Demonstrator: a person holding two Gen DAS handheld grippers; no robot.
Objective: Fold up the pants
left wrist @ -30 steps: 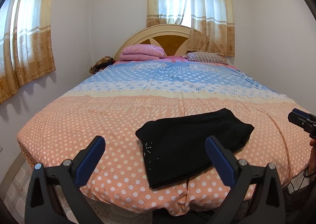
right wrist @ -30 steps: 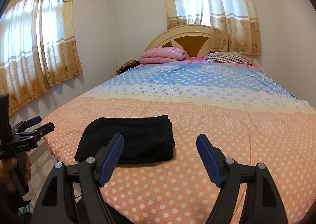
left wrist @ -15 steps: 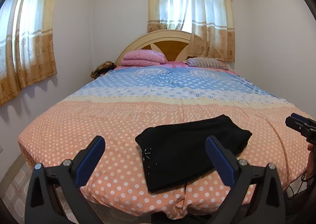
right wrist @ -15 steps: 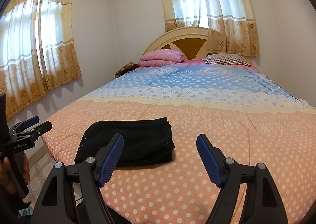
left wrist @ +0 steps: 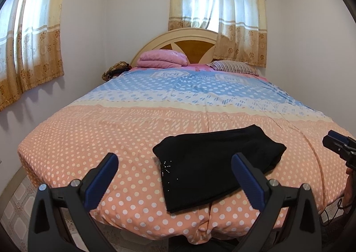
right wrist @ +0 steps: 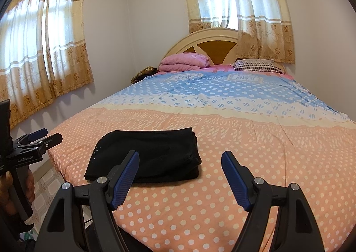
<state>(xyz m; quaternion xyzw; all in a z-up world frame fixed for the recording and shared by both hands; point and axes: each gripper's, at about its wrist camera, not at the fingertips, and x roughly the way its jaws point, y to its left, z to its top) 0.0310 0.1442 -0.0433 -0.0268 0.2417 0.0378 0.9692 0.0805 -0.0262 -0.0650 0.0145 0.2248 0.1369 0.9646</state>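
Observation:
Black pants point(left wrist: 213, 163) lie folded into a compact stack near the foot edge of the bed, with small sparkly studs at one corner. They also show in the right wrist view point(right wrist: 146, 156). My left gripper point(left wrist: 174, 174) is open and empty, held back from the foot of the bed, clear of the pants. My right gripper point(right wrist: 180, 174) is open and empty, held above the bed to the right of the pants. The left gripper shows at the left edge of the right wrist view point(right wrist: 37, 138), and the right gripper at the right edge of the left wrist view point(left wrist: 338, 143).
The bed point(left wrist: 111, 136) has a polka-dot cover, orange near me and blue further back. A folded pink blanket point(left wrist: 162, 59) and a striped pillow point(left wrist: 233, 67) lie by the headboard. Curtained windows are on the left and back walls. Tiled floor point(left wrist: 15, 203) lies below left.
Both grippers have drawn back and tilted up a little, so the pants sit slightly lower and further away in both views. The pants have not moved.

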